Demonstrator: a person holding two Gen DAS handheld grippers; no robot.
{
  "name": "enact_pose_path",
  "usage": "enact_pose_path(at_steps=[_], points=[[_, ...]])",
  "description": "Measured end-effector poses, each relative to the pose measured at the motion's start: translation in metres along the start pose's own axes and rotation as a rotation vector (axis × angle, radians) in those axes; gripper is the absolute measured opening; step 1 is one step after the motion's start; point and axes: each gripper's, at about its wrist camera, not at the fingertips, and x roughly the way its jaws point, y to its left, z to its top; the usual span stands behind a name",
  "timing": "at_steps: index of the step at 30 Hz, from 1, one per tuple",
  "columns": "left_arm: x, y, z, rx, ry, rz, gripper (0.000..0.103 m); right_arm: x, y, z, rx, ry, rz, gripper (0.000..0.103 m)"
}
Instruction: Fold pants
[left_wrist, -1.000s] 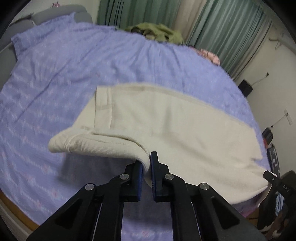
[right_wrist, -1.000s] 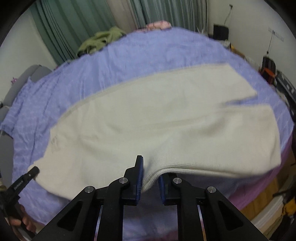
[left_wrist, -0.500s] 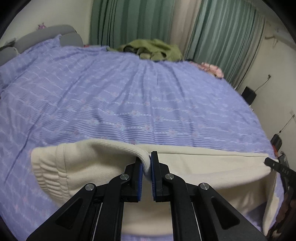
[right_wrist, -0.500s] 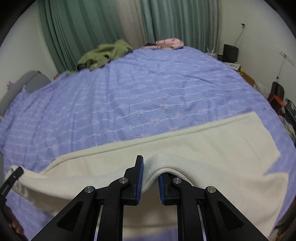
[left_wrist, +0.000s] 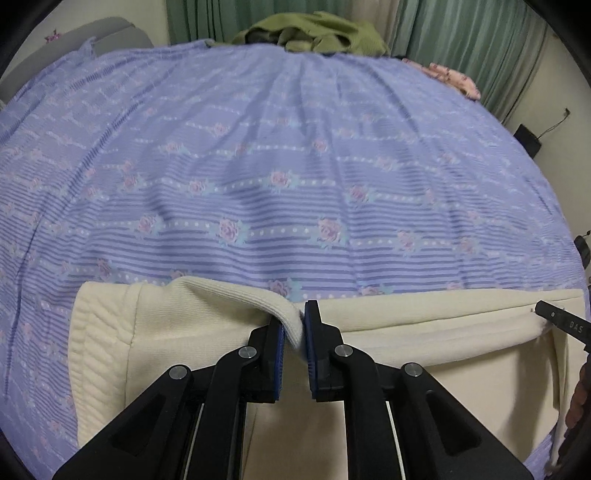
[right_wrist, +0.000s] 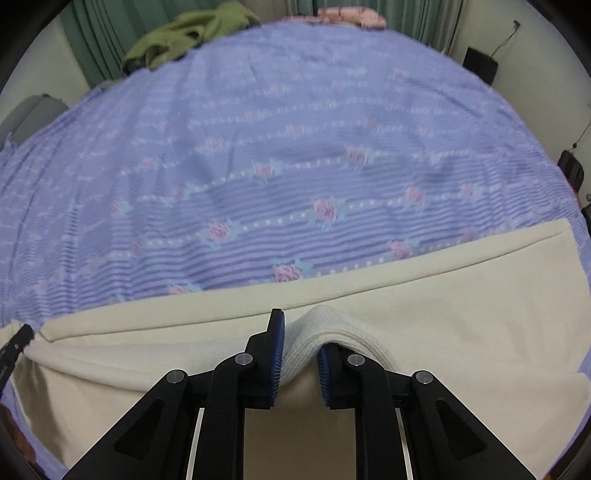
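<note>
The cream knit pants (left_wrist: 424, 339) lie along the near edge of the bed, folded lengthwise. My left gripper (left_wrist: 294, 332) is shut on a ribbed fold of the pants near the waistband end (left_wrist: 99, 332). My right gripper (right_wrist: 300, 341) is shut on a thick bunch of the pants (right_wrist: 443, 314) near the leg end. Both hold the upper layer low over the lower layer. The right gripper's tip shows at the right edge of the left wrist view (left_wrist: 561, 321), and the left gripper's tip shows at the left edge of the right wrist view (right_wrist: 14, 345).
The bed has a purple striped floral sheet (left_wrist: 280, 147). A green garment (left_wrist: 317, 33) and a pink cloth (left_wrist: 454, 75) lie at its far edge by green curtains. A black speaker (right_wrist: 480, 64) stands by the wall. A grey headboard (left_wrist: 110, 35) is at the far left.
Both grippers have carried the held edge of the pants forward and down, so the pants now lie folded in half lengthwise near the bed's front edge. Both grips stay shut.
</note>
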Motion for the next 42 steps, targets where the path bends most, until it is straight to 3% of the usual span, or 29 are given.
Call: enact_pose_path(at_steps=[1,3,4,5,6,7,9,11,18,27,30,34,42], points=[[-0.001,0.001,0.001,-0.014,0.008,-0.006,0.015,0.001,0.001,0.001,-0.005,0.011,0.001,0.025],[-0.005,0.000,0.003,-0.034,0.018,-0.002,0.018,-0.005,0.004,0.001,-0.005,0.012,0.050,0.048],[-0.009,-0.001,0.004,-0.037,0.018,-0.004,0.030,-0.011,0.007,0.001,-0.005,0.005,0.089,0.063],[-0.016,-0.003,0.004,-0.034,0.005,-0.012,0.042,-0.020,0.010,0.000,-0.005,-0.008,0.114,0.068],[-0.030,-0.006,0.003,-0.024,-0.039,-0.013,0.065,-0.027,0.013,-0.001,-0.007,-0.022,0.125,0.068],[-0.042,-0.008,0.002,-0.014,-0.085,-0.007,0.072,-0.038,0.018,-0.003,-0.012,-0.029,0.142,0.068],[-0.068,-0.014,0.000,0.022,-0.152,0.003,0.074,-0.054,0.024,-0.007,-0.014,-0.036,0.192,0.068],[-0.093,-0.021,-0.003,0.059,-0.165,-0.020,0.074,-0.079,0.030,-0.016,-0.035,-0.073,0.232,0.068],[-0.183,-0.056,-0.039,0.261,-0.205,-0.114,0.076,-0.184,0.032,-0.063,-0.156,-0.210,0.215,0.068],[-0.305,-0.105,-0.100,0.395,-0.259,-0.211,0.094,-0.310,-0.015,-0.144,-0.180,-0.263,0.184,0.068],[-0.327,-0.121,-0.121,0.398,-0.250,-0.235,0.096,-0.337,-0.037,-0.168,-0.170,-0.268,0.161,0.075],[-0.343,-0.148,-0.148,0.389,-0.210,-0.273,0.099,-0.359,-0.077,-0.197,-0.135,-0.261,0.146,0.075],[-0.334,-0.231,-0.203,0.347,-0.168,-0.242,0.099,-0.350,-0.173,-0.231,-0.137,-0.188,0.114,0.075]])
